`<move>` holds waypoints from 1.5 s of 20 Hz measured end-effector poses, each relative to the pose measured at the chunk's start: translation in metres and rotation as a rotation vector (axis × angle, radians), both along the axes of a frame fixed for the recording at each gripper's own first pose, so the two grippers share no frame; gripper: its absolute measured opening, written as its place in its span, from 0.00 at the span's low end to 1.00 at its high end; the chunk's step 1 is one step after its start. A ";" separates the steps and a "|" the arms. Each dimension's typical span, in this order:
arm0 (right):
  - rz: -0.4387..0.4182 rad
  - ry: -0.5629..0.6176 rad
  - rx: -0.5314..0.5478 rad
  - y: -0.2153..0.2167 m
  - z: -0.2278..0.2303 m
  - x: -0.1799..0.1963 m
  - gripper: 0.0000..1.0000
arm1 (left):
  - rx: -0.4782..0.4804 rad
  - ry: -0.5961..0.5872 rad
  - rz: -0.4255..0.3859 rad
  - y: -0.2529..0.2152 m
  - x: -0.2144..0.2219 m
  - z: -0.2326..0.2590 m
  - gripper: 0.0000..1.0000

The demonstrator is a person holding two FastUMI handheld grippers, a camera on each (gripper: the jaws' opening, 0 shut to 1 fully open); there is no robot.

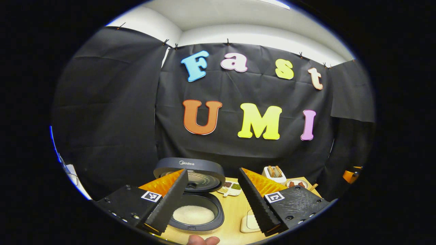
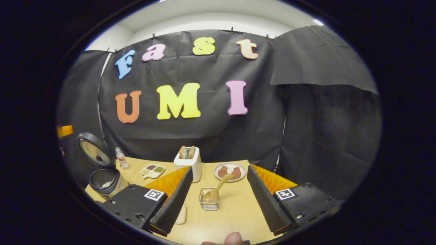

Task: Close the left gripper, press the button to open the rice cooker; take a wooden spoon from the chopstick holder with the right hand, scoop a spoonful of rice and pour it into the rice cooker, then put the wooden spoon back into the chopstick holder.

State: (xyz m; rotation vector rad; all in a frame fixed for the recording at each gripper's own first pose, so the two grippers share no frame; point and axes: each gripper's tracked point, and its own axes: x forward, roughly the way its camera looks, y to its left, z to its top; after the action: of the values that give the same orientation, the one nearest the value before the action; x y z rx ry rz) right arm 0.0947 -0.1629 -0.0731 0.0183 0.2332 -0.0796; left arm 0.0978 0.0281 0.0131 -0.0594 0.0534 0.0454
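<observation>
Closest to us in the left gripper view, the left gripper hangs released, its jaws spread wide with nothing between them, and past them sits the rice cooker with its lid already swung up. White rice lies in the inner pot. Just right of the cooker we see a small divided dish of grains on the wooden table, and farther right the white chopstick holder.

Moving to the right gripper view, the cooker stands far off to the left, and the holder rises ahead, slightly left of centre, with wooden handles poking out of its top. The right gripper is likewise released and empty. Directly ahead of it, in line with the gap between its jaws, a small glass cup holds a wooden spoon, bowl down in the cup, handle leaning up and away to the right toward a plate of brown pieces.

We judge the lid step done. The right gripper is clearly the nearer one to both spoon and holder; a grasp would have to meet that tilted handle across its long axis.
</observation>
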 end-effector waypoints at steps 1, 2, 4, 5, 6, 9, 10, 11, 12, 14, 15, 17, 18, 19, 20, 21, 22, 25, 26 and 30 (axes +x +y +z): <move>0.007 0.019 0.010 0.000 -0.009 0.005 1.00 | 0.012 -0.005 -0.006 -0.007 -0.005 0.000 0.94; 0.010 0.040 0.021 -0.002 -0.019 0.011 1.00 | 0.024 -0.014 -0.008 -0.014 -0.008 0.002 0.94; 0.020 0.080 0.039 -0.003 -0.039 0.024 1.00 | 0.029 -0.026 -0.020 -0.032 -0.010 0.002 0.94; 0.032 0.098 0.043 -0.002 -0.049 0.032 1.00 | 0.028 -0.029 -0.030 -0.040 -0.011 0.001 0.94; 0.041 0.117 0.044 -0.002 -0.059 0.039 1.00 | 0.028 -0.033 -0.032 -0.047 -0.012 0.002 0.94; 0.071 0.167 0.069 -0.005 -0.090 0.067 1.00 | 0.029 -0.033 -0.035 -0.060 -0.010 0.003 0.94; 0.072 0.180 0.076 -0.008 -0.100 0.079 1.00 | 0.027 -0.024 -0.035 -0.064 -0.009 0.002 0.94; 0.072 0.194 0.087 -0.012 -0.111 0.089 1.00 | 0.028 -0.019 -0.034 -0.067 -0.008 0.002 0.94; 0.069 0.214 0.103 -0.016 -0.122 0.100 1.00 | 0.029 -0.017 -0.032 -0.070 -0.004 0.001 0.94; 0.062 0.258 0.132 -0.024 -0.147 0.120 1.00 | 0.032 -0.016 -0.019 -0.073 0.004 0.001 0.95; 0.064 0.277 0.136 -0.025 -0.156 0.129 0.99 | 0.028 -0.005 -0.009 -0.074 0.009 -0.002 0.94; 0.070 0.311 0.143 -0.030 -0.176 0.151 1.00 | 0.018 0.005 0.012 -0.078 0.018 -0.004 0.95; 0.074 0.327 0.149 -0.032 -0.184 0.159 1.00 | 0.014 0.006 0.019 -0.081 0.025 -0.005 0.94; 0.077 0.342 0.159 -0.034 -0.193 0.166 0.98 | 0.010 0.013 0.028 -0.083 0.032 -0.006 0.95; 0.081 0.364 0.172 -0.036 -0.203 0.174 0.94 | 0.008 0.024 0.040 -0.085 0.039 -0.009 0.95; 0.086 0.385 0.190 -0.038 -0.213 0.180 0.91 | 0.005 0.036 0.049 -0.088 0.043 -0.012 0.95; 0.095 0.402 0.211 -0.037 -0.221 0.186 0.82 | 0.004 0.052 0.062 -0.090 0.047 -0.015 0.95; 0.121 0.438 0.261 -0.034 -0.236 0.203 0.69 | 0.006 0.085 0.079 -0.100 0.058 -0.024 0.94; 0.133 0.449 0.274 -0.031 -0.239 0.206 0.64 | 0.007 0.095 0.083 -0.102 0.060 -0.025 0.95; 0.183 0.462 0.306 -0.020 -0.236 0.209 0.29 | 0.008 0.113 0.088 -0.112 0.061 -0.029 0.95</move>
State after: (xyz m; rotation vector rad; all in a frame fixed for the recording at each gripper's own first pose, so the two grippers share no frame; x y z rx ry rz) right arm 0.3039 -0.1829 -0.3090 0.2851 0.7060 0.1371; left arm 0.1587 -0.0839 -0.0161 -0.0514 0.1635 0.1367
